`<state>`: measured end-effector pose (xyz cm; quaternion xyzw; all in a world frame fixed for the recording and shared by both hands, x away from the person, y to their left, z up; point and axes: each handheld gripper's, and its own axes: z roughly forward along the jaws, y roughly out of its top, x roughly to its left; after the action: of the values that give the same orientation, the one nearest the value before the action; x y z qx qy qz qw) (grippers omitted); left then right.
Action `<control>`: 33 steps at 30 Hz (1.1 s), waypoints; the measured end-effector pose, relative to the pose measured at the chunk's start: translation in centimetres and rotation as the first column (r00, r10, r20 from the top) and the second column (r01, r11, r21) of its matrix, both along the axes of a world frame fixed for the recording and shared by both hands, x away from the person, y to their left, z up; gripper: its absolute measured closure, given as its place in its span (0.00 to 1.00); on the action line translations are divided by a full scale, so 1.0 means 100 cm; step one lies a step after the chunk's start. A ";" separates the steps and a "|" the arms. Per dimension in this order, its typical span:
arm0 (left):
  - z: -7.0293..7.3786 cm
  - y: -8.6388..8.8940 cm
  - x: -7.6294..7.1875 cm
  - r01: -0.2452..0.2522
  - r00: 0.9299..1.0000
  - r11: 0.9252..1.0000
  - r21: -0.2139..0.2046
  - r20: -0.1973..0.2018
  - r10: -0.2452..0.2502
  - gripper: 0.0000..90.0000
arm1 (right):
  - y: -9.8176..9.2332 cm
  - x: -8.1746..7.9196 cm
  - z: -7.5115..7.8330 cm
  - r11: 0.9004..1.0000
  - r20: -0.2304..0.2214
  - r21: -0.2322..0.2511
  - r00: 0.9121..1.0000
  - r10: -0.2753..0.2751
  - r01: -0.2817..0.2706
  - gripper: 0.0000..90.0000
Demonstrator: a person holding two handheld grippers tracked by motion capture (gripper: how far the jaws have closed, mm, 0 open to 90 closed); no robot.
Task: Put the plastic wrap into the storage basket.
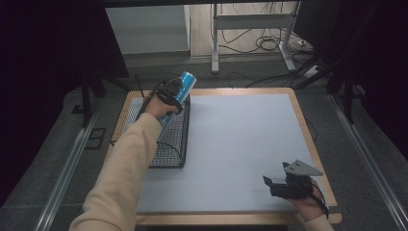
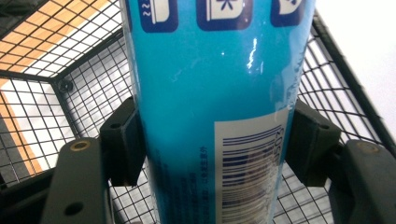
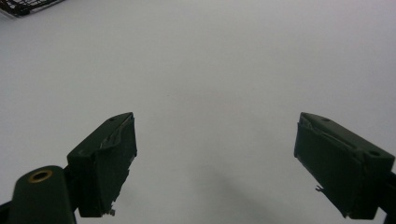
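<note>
Between the pads of the left gripper (image 2: 212, 144), pinched across its width: blue tube (image 2: 215, 93), long axis tilted up and away, directly above wire basket (image 1: 171, 144); right gripper (image 3: 215, 158) spread, well apart.

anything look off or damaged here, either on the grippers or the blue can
The right gripper stands open over the bare white mat, and its pads look worn: the left pad has frayed, peeling edges. The blue can, clamped by the left gripper over the wire basket, looks undamaged.
</note>
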<state>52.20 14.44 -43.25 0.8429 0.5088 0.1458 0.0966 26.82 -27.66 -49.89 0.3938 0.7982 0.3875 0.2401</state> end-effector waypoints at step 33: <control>0.051 -0.015 -0.094 0.158 0.973 0.974 -0.164 0.195 -0.125 0.20 | 0.005 -0.002 -0.001 1.000 -0.006 -0.010 1.000 0.006 -0.006 0.15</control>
<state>42.84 12.98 -38.12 0.8481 0.4472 0.1694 0.2283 26.59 -27.20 -49.94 0.3916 0.8019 0.3831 0.2385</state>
